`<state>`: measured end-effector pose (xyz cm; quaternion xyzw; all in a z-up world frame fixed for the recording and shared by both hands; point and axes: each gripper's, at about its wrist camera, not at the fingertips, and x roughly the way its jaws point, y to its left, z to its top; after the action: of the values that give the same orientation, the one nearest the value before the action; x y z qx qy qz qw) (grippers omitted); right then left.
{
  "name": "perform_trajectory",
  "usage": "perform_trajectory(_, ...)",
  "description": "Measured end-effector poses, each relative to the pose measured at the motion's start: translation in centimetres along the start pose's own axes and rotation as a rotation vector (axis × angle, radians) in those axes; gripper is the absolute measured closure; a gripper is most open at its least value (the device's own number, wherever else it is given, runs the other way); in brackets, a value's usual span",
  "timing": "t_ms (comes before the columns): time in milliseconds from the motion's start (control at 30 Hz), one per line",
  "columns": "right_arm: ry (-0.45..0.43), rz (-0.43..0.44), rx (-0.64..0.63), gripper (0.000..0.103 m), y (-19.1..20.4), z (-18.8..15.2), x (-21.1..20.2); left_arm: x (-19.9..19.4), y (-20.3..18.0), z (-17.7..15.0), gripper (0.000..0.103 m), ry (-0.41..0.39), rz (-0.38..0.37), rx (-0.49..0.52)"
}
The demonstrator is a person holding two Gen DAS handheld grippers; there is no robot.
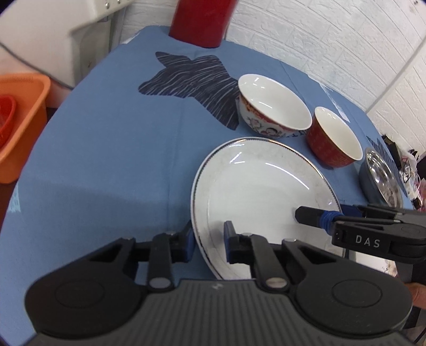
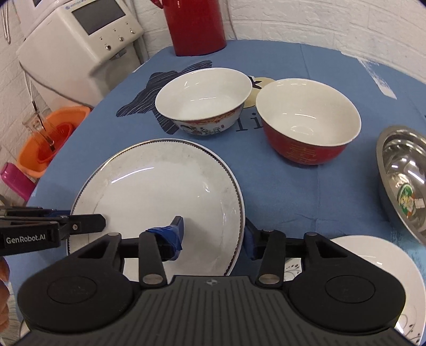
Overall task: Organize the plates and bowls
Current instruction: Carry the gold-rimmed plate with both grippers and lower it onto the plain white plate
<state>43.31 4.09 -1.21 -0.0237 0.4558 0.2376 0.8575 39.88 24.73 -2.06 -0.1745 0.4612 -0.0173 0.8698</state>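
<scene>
A large white plate with a dotted rim lies on the blue tablecloth. My left gripper straddles its left rim, one pad outside and one inside, closed in on the rim. My right gripper straddles the right rim with its fingers wider apart; the inner finger stands clear of the rim. Behind the plate stand a white bowl with a painted outside and a red bowl, both upright and empty.
A steel dish sits at the right edge. A smaller white plate lies near the front right. A red jug stands at the back. Off the table's left are an orange basin and a white appliance.
</scene>
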Motion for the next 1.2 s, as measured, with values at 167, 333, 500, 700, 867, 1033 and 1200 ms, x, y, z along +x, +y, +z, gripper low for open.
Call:
perform_trajectory(167,0.017,0.041,0.061,0.068,0.3,-0.3,-0.5,-0.7,0.4,0.4,0.093,0.014,-0.001,-0.010)
perform_trajectory(333,-0.015,0.053,0.047,0.066,1.3,-0.6,-1.9,-2.6,-0.1,0.2,0.093,-0.025,0.021,0.020)
perform_trajectory(500,-0.036,0.057,0.041,0.065,2.0,-2.3,-3.4,-4.9,-0.9,-1.2,0.093,-0.064,0.039,0.055)
perform_trajectory(700,-0.046,0.082,0.031,0.064,3.4,-5.2,-6.3,-8.7,-0.9,-4.5,0.093,-0.098,0.034,0.053)
perform_trajectory(867,-0.050,0.100,0.009,0.063,5.3,-8.3,-8.6,-11.7,-1.0,-8.3,0.093,-0.129,0.056,0.058)
perform_trajectory(1033,-0.043,0.106,-0.013,0.062,7.2,-11.9,-10.3,-13.3,-0.5,-12.4,0.093,-0.119,0.070,0.057)
perform_trajectory(1200,-0.052,0.084,-0.036,0.060,8.1,-14.6,-11.1,-13.2,-0.1,-15.9,0.093,-0.086,0.062,0.066)
